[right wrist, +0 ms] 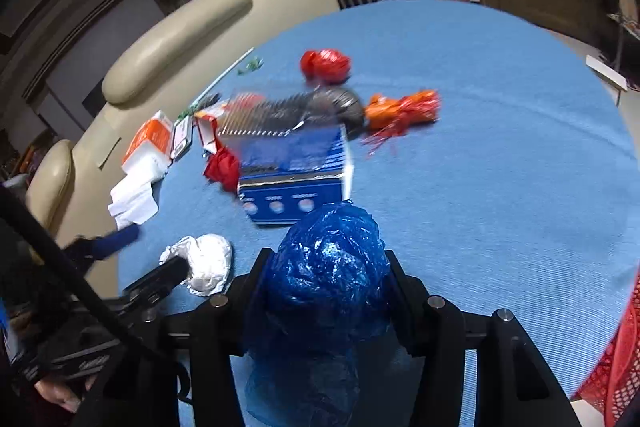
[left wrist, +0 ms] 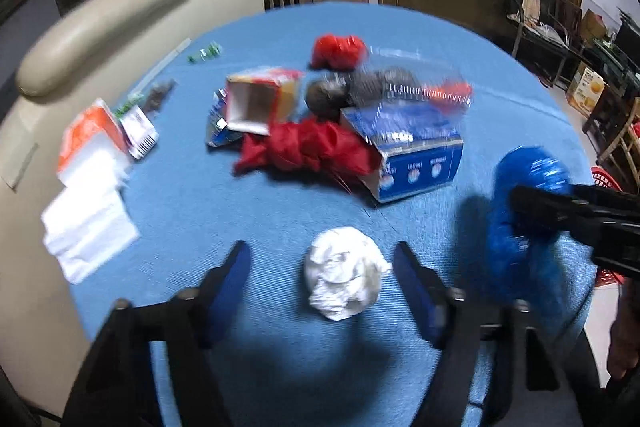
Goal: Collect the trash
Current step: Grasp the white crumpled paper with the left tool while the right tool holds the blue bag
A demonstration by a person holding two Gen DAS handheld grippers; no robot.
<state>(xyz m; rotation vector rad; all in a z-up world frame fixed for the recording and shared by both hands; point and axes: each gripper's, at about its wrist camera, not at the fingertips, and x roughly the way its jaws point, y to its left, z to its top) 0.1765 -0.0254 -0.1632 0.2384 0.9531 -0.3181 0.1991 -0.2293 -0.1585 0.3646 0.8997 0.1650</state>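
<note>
- The left claw hangs over the near part of the desk with its blue-padded fingers wide apart.
- A white paper ball lies on the blue cloth between those fingers, touching neither; it is roughly round, with no clear long axis.
- The right claw is clamped on a blue bag, a crumpled plastic wad pressed between both fingers.
- The bag's long axis runs along the claw's fingers: one end bulges past the tips toward the desk's middle, the other trails back under the claw body.
- In the left view the bag sits to the right of the paper ball, near the desk's right edge; whether it touches the cloth I cannot tell.
- Just beyond the bag stands a blue box, open side up, with a clear plastic tray over it.
- Red cloth lies against the box's left side, with a small open carton behind it.
- A red wad sits farther back; an orange wrapper lies right of the box.
- White packs lie at the desk's left edge, beside a cream sofa.
- A red mesh basket shows at the right edge.
</note>
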